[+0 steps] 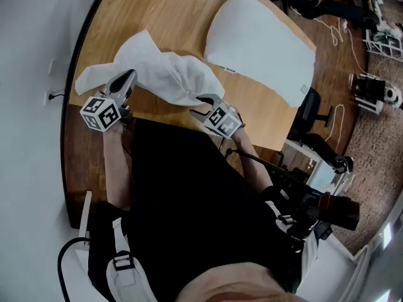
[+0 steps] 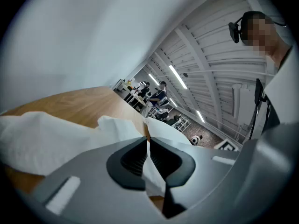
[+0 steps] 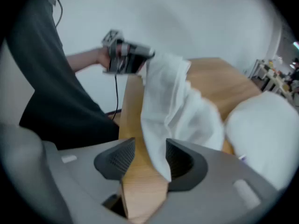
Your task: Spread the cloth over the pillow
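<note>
A white cloth (image 1: 167,71) lies bunched on the wooden table (image 1: 157,5), near its front edge. A white pillow (image 1: 261,43) rests flat on the table beyond it, to the right. My left gripper (image 1: 124,83) is at the cloth's left end, shut on a fold of the cloth (image 2: 46,134) that is pinched between its pads (image 2: 135,160). My right gripper (image 1: 204,102) is at the cloth's right end and points steeply down. Its jaws stand open, and a hanging edge of the cloth (image 3: 173,101) lies between them against the right pad (image 3: 180,160). The pillow (image 3: 266,134) shows right of that gripper, and the left gripper (image 3: 126,57) shows beyond the cloth.
The table's curved front edge (image 1: 75,55) runs close to a white wall. An office chair (image 1: 312,109) stands at the table's right side, with cables and equipment (image 1: 378,93) on the floor beyond. People sit at distant desks (image 2: 156,97).
</note>
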The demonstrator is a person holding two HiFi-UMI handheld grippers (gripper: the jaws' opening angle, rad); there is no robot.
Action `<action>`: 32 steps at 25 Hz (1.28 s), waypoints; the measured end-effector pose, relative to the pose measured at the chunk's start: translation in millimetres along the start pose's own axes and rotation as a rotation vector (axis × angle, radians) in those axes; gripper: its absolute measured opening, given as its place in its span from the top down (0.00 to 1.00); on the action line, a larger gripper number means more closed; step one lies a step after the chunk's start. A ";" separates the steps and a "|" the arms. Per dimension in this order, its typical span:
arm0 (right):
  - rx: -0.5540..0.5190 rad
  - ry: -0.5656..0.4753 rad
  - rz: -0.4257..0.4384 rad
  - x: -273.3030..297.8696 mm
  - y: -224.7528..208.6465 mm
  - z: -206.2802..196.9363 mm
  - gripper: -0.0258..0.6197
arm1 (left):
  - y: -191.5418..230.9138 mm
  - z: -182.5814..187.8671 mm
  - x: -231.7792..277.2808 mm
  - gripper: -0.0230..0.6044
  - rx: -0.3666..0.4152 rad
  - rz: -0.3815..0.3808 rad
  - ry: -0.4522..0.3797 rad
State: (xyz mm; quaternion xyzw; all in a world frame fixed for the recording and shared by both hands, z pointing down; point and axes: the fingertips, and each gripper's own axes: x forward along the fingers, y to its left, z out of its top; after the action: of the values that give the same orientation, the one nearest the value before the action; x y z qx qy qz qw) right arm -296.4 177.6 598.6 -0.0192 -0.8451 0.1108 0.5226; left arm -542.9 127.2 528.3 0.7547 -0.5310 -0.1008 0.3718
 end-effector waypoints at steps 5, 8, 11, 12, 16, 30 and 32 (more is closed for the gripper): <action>-0.061 -0.404 -0.032 -61.0 -72.8 162.8 0.63 | -5.1 -19.5 -5.3 0.96 -0.013 0.031 0.004; -0.056 -0.418 0.119 12.6 -104.4 224.2 0.63 | -3.7 -24.8 -17.4 0.96 -0.029 0.062 -0.008; -0.027 -0.332 0.211 75.1 -118.8 263.0 0.62 | -3.2 -19.8 -38.1 0.96 -0.022 0.096 -0.046; -0.033 -0.290 0.224 89.4 -118.6 267.0 0.62 | -2.3 -18.9 -46.4 0.96 -0.024 0.110 -0.060; -0.079 -0.215 0.182 85.0 -113.2 265.9 0.87 | 9.9 -16.8 -79.3 0.96 -0.041 0.173 -0.100; 0.172 -0.856 -0.659 -437.1 -133.4 129.2 0.93 | 4.6 56.6 -86.6 0.79 0.013 0.050 -0.270; 0.239 -0.836 -0.747 -461.5 -123.2 84.0 0.93 | 1.0 57.8 -77.2 0.79 0.047 0.035 -0.230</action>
State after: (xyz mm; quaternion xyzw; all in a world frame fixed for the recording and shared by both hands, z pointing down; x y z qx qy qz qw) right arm -151.6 -25.0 182.4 0.3852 -0.9111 0.0114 0.1460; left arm -607.4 168.4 469.6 0.7373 -0.5854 -0.1681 0.2923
